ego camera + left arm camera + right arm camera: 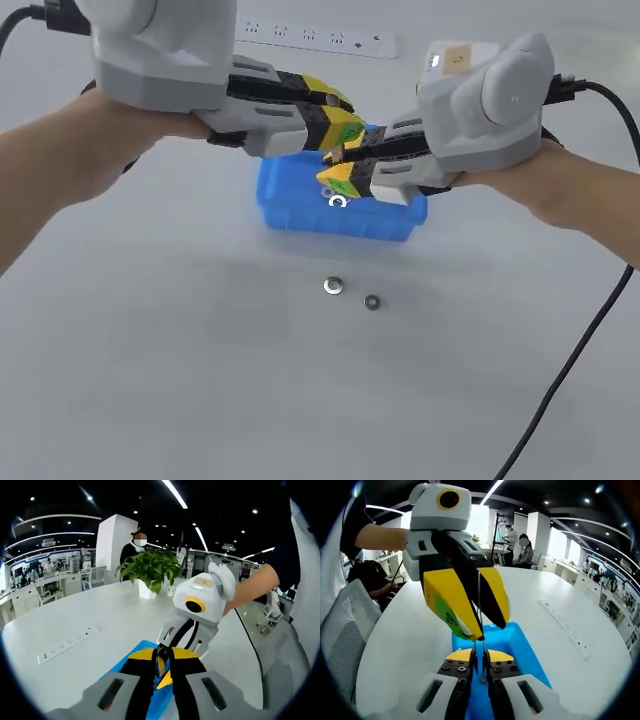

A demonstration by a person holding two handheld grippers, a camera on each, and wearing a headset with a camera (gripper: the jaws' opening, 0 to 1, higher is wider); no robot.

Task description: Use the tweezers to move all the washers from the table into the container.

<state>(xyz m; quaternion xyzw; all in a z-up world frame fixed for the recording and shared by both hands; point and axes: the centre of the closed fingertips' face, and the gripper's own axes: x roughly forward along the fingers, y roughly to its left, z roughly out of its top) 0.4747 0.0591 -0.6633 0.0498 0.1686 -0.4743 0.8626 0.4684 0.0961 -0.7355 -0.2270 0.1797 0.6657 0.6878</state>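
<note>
both claws meet over the blue container point(300, 214): the left gripper point(348, 122) and the right gripper point(334, 176) are each pinched on the tweezers point(479, 597), probably steadying them for a release. one washer point(337, 201) lies inside. a bright washer point(334, 287) and a darker washer point(372, 301) sit on the table point(180, 380), at the container's six o'clock.

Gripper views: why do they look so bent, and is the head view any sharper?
Left gripper view: the fisheye lens bends the ceiling lights into arcs. Right gripper view: the same curving, with the near hand-held gripper looming large. Head view: lines stay straight, the light is soft and even, a faint shadow lies by the container, and the washers are sharp.
</note>
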